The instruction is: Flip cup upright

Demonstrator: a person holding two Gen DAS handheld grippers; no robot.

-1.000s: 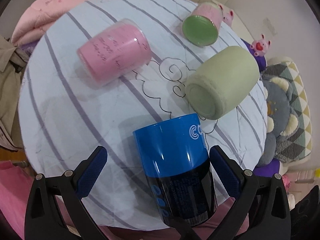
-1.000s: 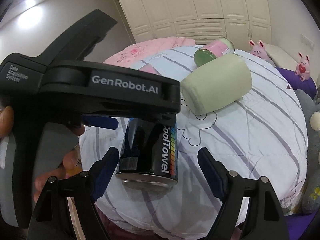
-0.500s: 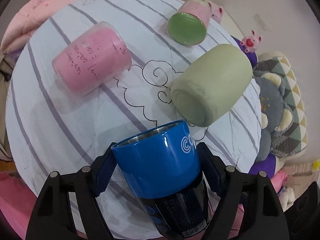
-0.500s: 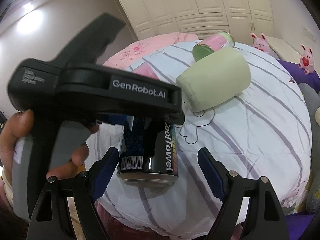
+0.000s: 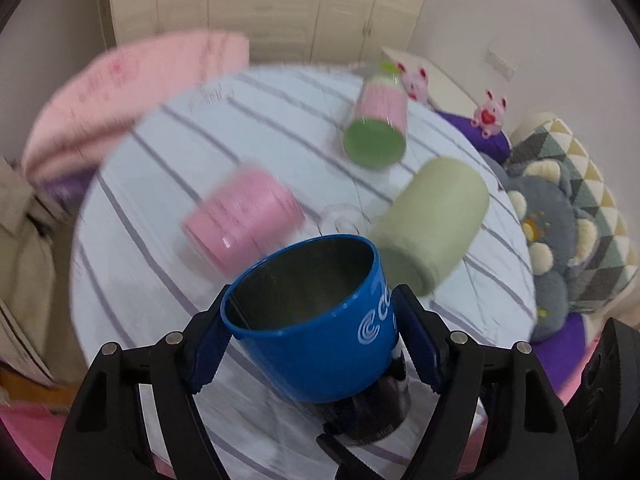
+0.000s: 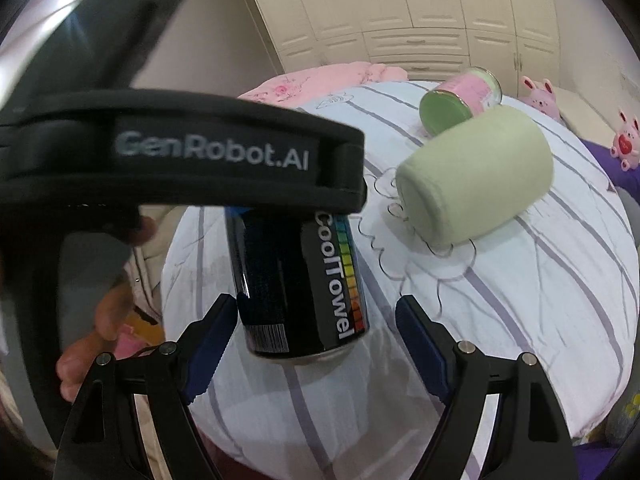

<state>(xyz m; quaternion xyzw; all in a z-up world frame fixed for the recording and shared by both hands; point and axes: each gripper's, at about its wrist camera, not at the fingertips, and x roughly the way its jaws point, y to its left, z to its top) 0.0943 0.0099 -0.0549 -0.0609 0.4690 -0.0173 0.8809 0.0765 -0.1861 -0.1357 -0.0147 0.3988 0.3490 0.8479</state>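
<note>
A blue-and-black metal cup (image 5: pixel 320 320) is held between my left gripper's (image 5: pixel 316 340) blue pads, its open mouth facing up and slightly away. The left gripper is shut on its blue upper band. In the right wrist view the cup's black lower body (image 6: pixel 300 288) reads "CoolTowel" and hangs nearly upright, its base just above the striped cloth. The left gripper's black body (image 6: pixel 180 160) crosses above it. My right gripper (image 6: pixel 316 340) is open, its fingers either side of the cup's base without touching.
On the round table's striped cloth (image 5: pixel 160 280) lie a pink cup (image 5: pixel 244 216), a light green cup (image 5: pixel 432 224) and a pink jar with a green lid (image 5: pixel 376 132). Plush toys (image 5: pixel 560 240) sit at the right, a pink quilt (image 5: pixel 120 100) behind.
My left gripper has shut on the cup, lifted it and tilted it from lying toward upright, so its open mouth now shows. The right gripper has stayed open and near the base.
</note>
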